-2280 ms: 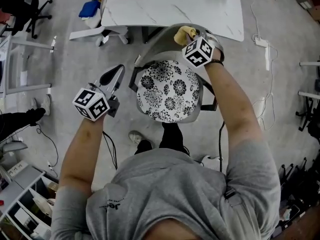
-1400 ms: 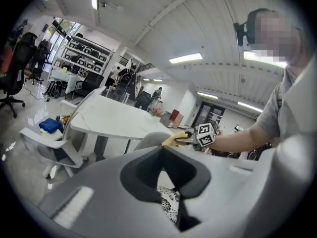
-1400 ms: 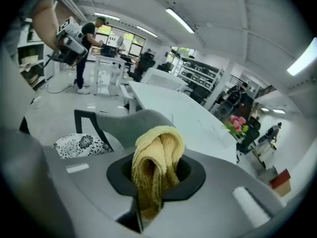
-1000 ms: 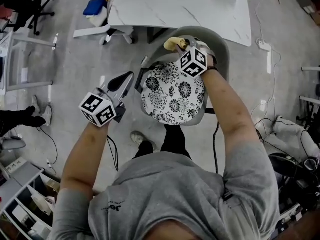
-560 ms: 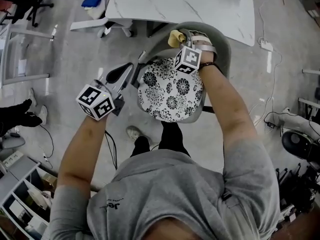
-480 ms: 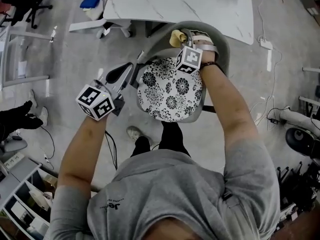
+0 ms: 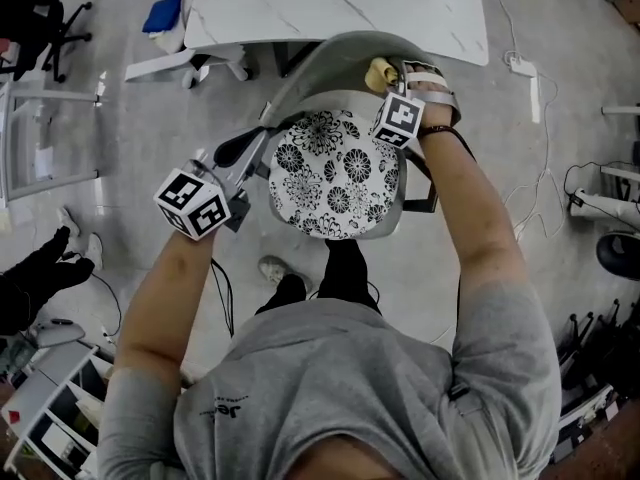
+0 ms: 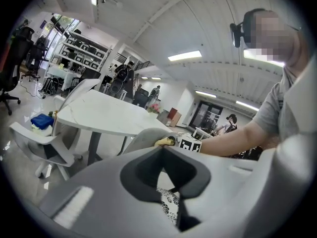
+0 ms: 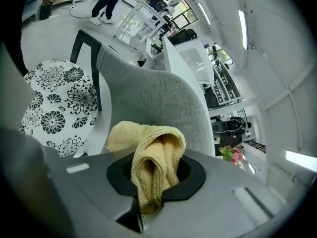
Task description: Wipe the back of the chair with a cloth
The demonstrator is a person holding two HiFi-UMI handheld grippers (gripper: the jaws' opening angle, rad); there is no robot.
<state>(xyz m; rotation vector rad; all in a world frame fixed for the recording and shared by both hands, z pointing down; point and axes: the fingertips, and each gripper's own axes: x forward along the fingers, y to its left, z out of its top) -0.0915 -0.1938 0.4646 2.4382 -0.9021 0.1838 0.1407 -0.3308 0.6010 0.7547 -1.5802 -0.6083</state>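
Yellow cloth (image 9: 153, 157), clamped in right gripper (image 7: 393, 75), touches chair back (image 7: 325, 56) near rim; left gripper (image 7: 243, 150) closed beside seat (image 7: 335, 173).

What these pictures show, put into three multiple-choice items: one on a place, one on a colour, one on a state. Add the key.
1. The cloth is
A. on the floor
B. at the chair's backrest
C. on the table

2. The seat cushion is
A. white with black flowers
B. red striped
C. plain blue

3. The right gripper is
A. open and empty
B. shut on the cloth
C. out of view

Key:
1. B, as the right gripper view shows the cloth right in front of the grey backrest.
2. A, as the head view shows black flowers on white.
3. B, as the folded cloth sits pinched between its jaws.
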